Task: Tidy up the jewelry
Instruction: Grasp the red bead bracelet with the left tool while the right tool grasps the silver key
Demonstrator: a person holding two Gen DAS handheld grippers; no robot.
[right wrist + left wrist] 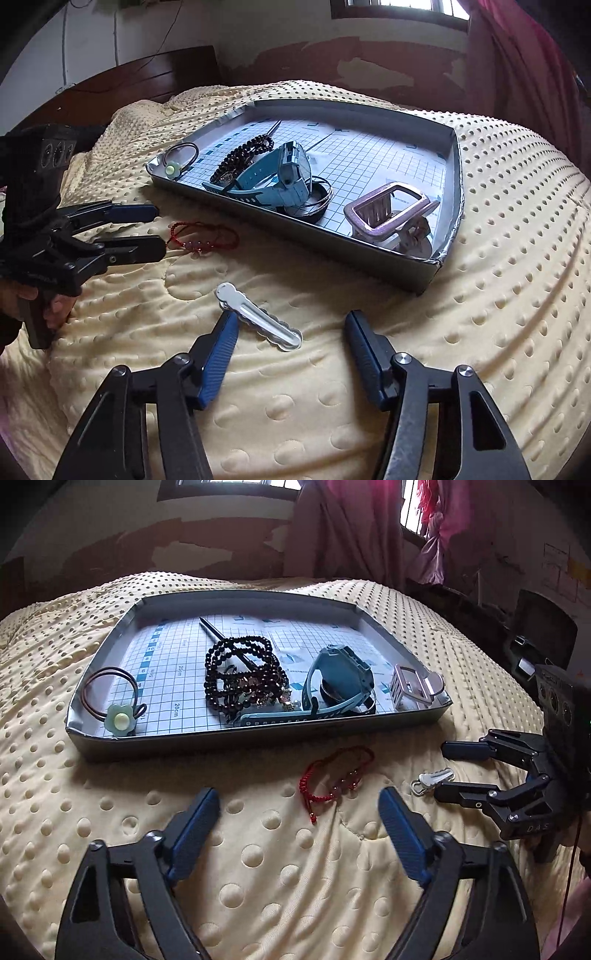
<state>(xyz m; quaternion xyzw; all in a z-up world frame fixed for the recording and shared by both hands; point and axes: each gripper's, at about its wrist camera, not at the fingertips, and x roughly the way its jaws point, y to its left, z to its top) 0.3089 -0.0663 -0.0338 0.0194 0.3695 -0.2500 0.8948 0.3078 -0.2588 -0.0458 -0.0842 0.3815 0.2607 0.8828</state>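
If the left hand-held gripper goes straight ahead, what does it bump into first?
Probably the red string bracelet lying on the blanket, just ahead of the open left hand-held gripper; the tray comes after it.

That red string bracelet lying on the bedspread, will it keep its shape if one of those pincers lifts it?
Probably not. The red bracelet is thin knotted cord lying in a loose, uneven loop, so it would likely droop. Its beads sit bunched on one side, so that side may hang lowest. It looks light and unlikely to roll.

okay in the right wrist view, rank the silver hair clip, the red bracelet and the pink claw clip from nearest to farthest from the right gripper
1. silver hair clip, between the right gripper fingers.
2. red bracelet, on the blanket, left.
3. pink claw clip, in the tray's near right corner.
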